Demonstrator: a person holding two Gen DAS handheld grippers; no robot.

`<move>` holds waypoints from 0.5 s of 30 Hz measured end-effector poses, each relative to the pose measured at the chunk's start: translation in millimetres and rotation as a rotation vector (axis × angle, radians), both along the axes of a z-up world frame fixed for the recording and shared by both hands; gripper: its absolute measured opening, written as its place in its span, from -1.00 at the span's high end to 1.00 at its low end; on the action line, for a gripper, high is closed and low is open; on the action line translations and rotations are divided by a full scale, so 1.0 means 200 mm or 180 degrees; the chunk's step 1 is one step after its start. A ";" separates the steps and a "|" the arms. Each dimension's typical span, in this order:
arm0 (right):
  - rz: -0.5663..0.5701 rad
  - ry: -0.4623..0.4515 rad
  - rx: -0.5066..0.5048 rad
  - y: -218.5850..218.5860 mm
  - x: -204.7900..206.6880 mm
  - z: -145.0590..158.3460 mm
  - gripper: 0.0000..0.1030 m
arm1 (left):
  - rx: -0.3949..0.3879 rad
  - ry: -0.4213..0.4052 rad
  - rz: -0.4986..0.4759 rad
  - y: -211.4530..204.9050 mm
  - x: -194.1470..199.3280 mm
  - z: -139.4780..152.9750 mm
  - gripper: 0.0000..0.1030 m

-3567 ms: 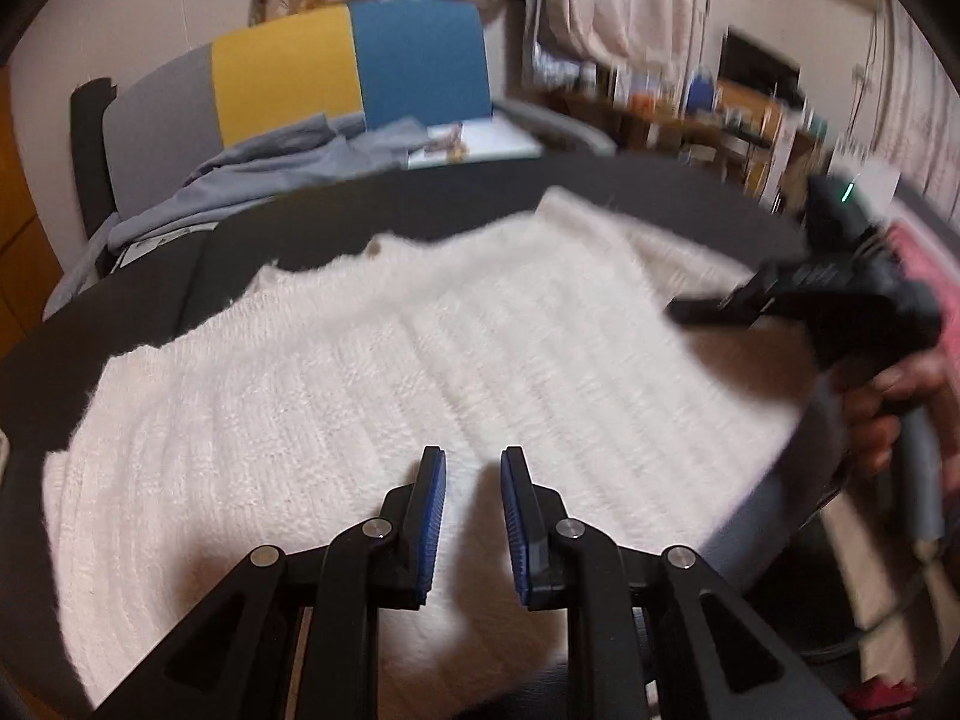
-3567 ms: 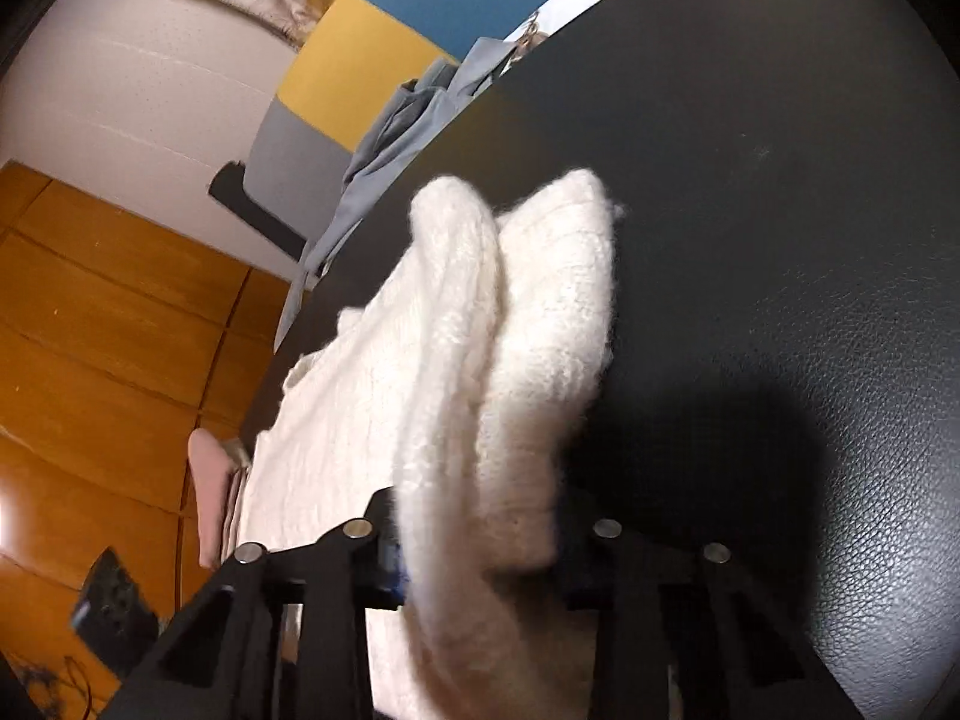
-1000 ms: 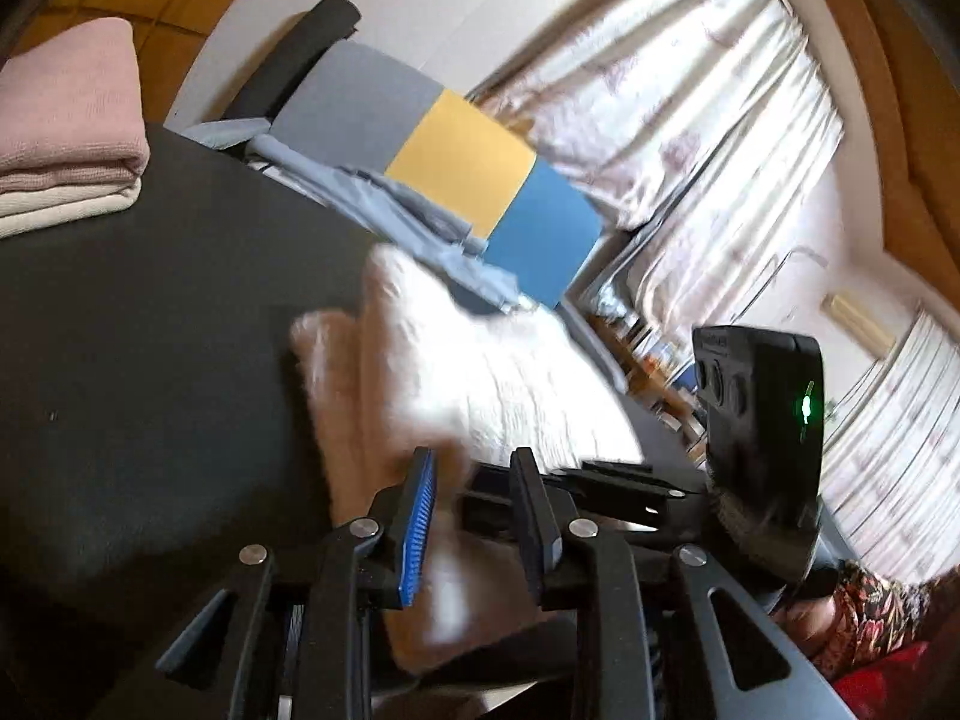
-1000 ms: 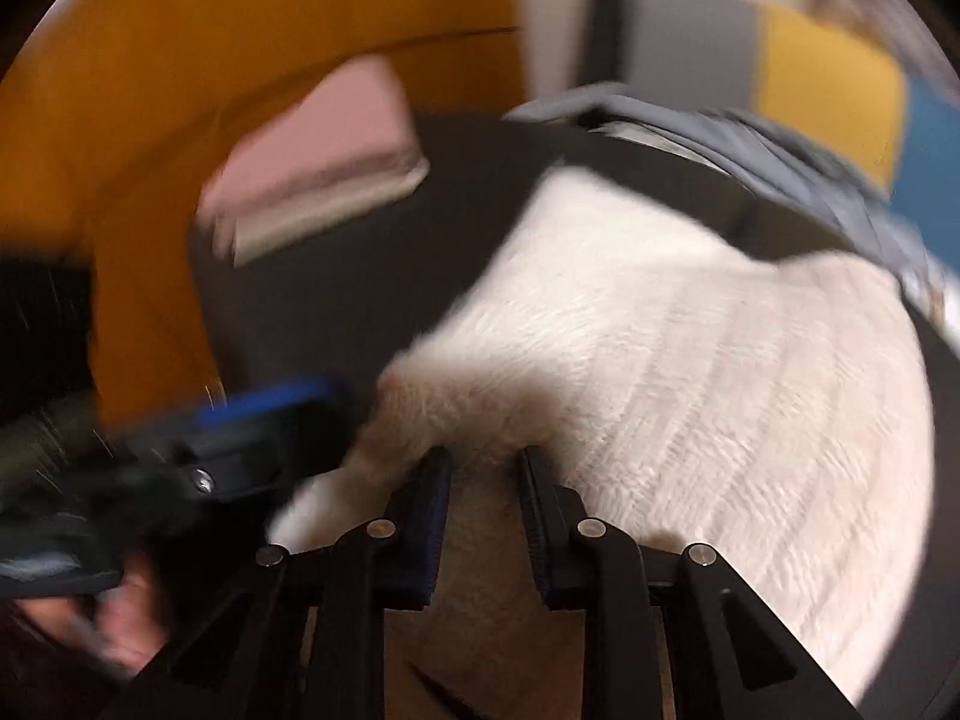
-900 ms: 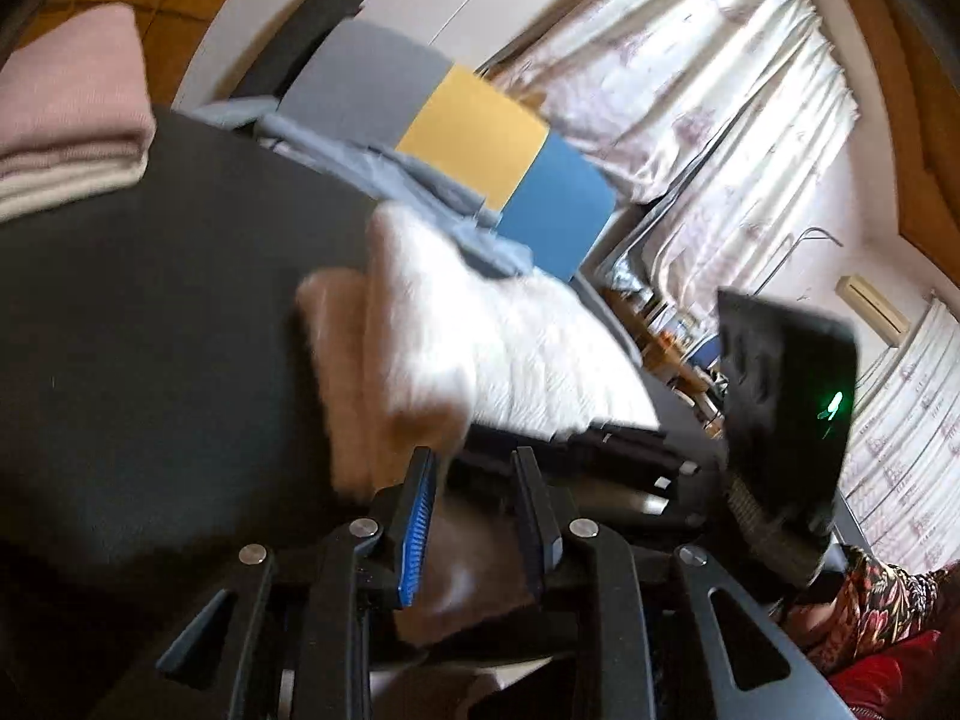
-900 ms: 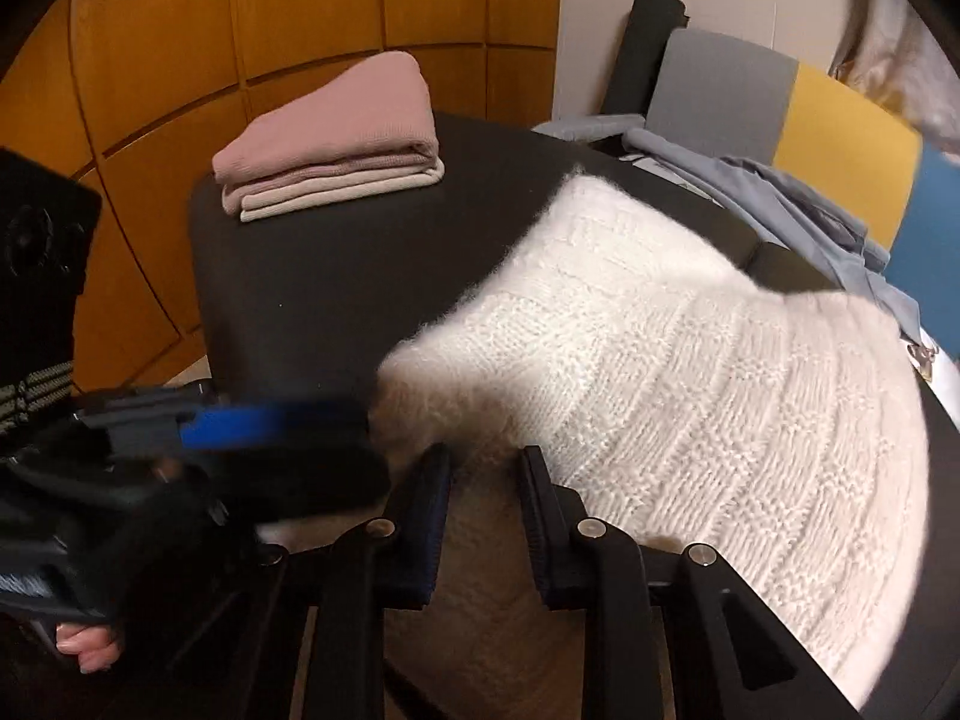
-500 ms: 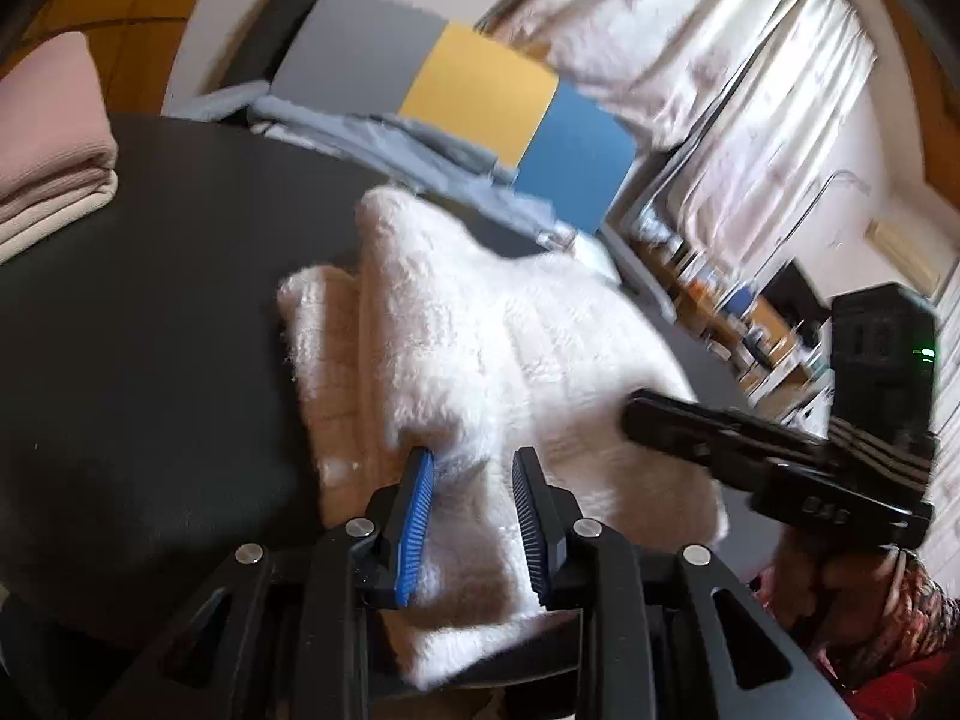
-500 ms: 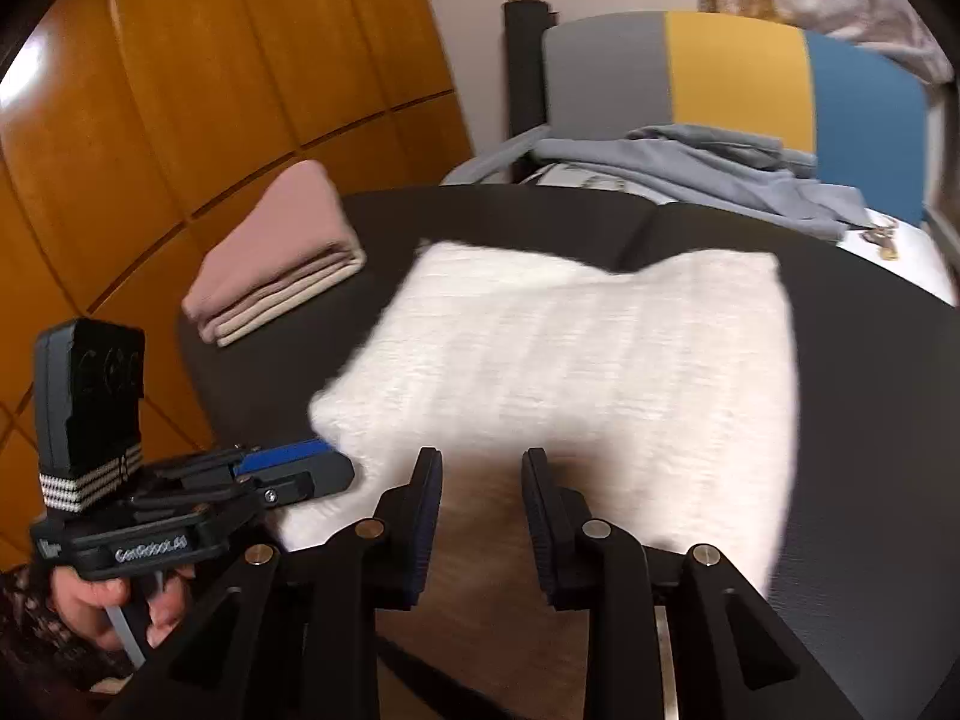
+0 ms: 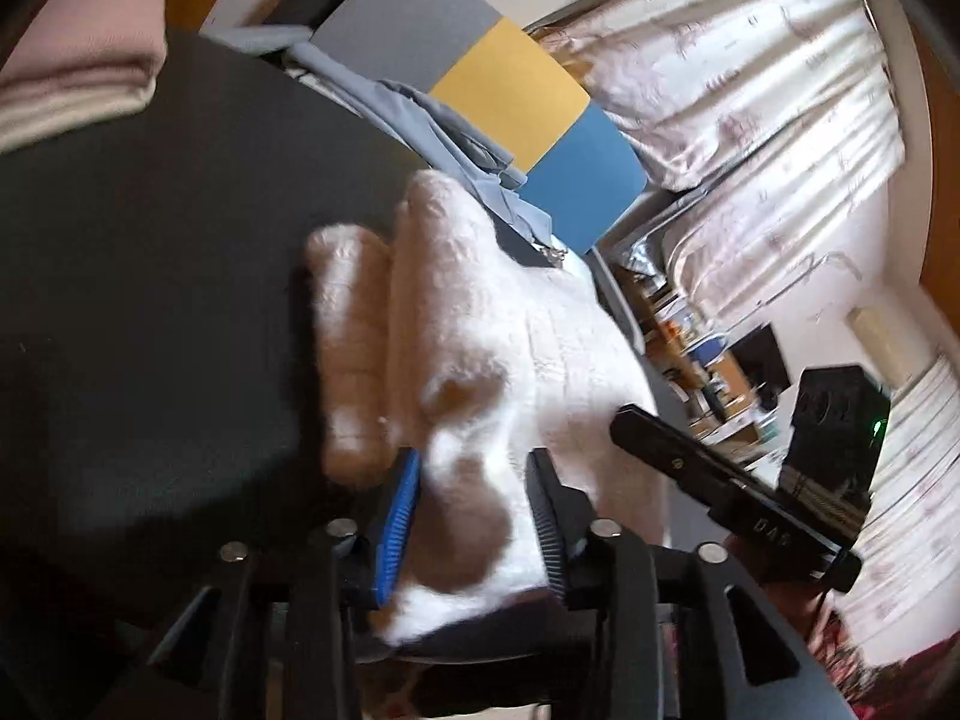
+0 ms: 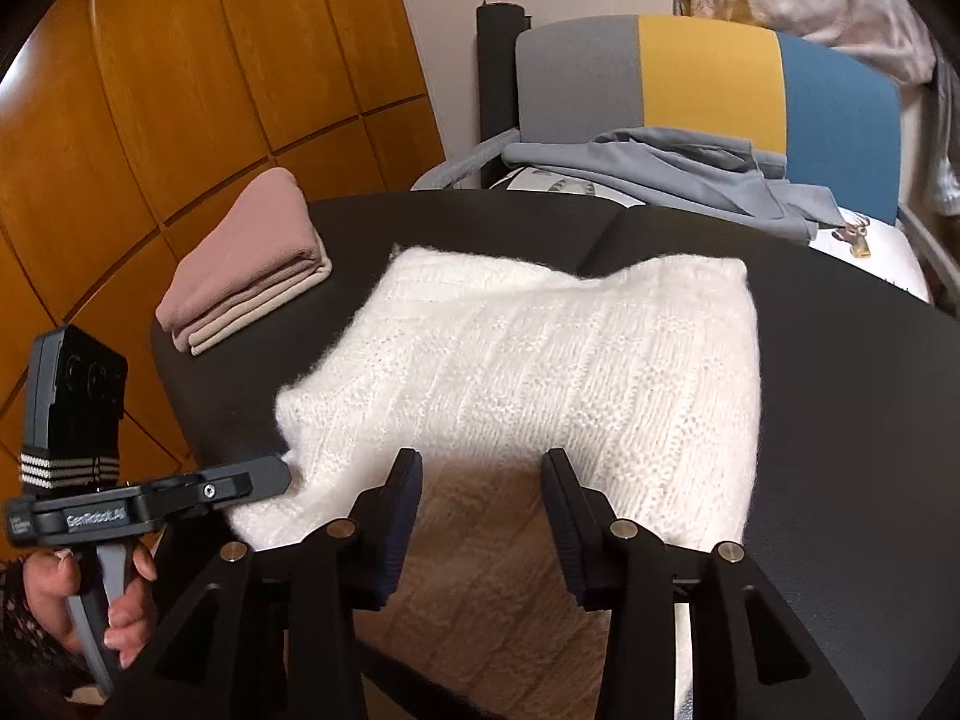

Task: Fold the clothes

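Since half a second ago, we note that both tools stand with wider gaps between their fingers, and the right one has drawn back from the knit. We find the white knitted sweater [image 10: 540,372] lying folded on the black table [image 10: 858,396], with one thick folded edge facing the left wrist camera and a doubled layer showing beside it. We record the left tool [image 9: 474,516] with its fingers apart on either side of the sweater's near corner; the fabric sits between the blue pad and the black pad, but we cannot tell whether either pad touches it. We record the right tool [image 10: 480,516] with its fingers well apart, poised over the near edge of the sweater and gripping nothing. We see a hand [image 10: 114,606] on the left tool's grey handle at the lower left of the right wrist view. We observe a folded stack of pink and beige cloth [image 10: 246,264] at the table's far left corner, apart from the sweater. We note a chair [image 10: 708,90] with grey, yellow and blue panels behind the table, and a blue-grey garment [image 10: 672,174] draped over its seat. We also see wooden wall panels [image 10: 150,90] to the left and pale curtains [image 9: 750,78] in the left wrist view.
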State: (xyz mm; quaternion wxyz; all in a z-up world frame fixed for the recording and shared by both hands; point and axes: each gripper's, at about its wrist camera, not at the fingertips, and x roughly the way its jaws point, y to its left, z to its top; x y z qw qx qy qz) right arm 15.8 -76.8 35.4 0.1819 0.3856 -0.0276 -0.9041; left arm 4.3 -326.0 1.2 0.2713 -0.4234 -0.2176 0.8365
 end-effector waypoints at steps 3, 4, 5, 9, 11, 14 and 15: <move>0.0008 0.0014 0.0055 -0.02 0.00 0.00 0.14 | -0.0119 0.0048 -0.0067 0.04 -0.02 -0.01 0.86; 0.0003 0.0015 0.0072 -0.02 0.00 0.00 0.14 | -0.0110 0.0100 -0.0076 0.04 -0.01 0.02 0.90; -0.0005 0.0017 0.0079 -0.02 0.00 0.00 0.14 | -0.0093 0.0157 -0.0084 0.04 0.00 0.05 0.90; -0.0028 0.0210 0.0247 -0.03 0.02 0.07 0.11 | 0.0145 0.0906 -0.0154 -0.04 0.17 0.34 0.91; -0.0043 0.0246 0.0323 -0.03 0.01 0.08 0.06 | 0.0082 0.0826 -0.0291 -0.06 0.21 0.34 0.91; -0.0048 0.0117 0.0174 -0.03 -0.03 0.04 0.06 | -0.0276 0.0525 -0.0374 -0.04 0.25 0.16 0.91; -0.0038 0.0068 0.0141 -0.04 -0.04 0.03 0.06 | -0.0450 0.0405 -0.0392 -0.03 0.25 0.08 0.91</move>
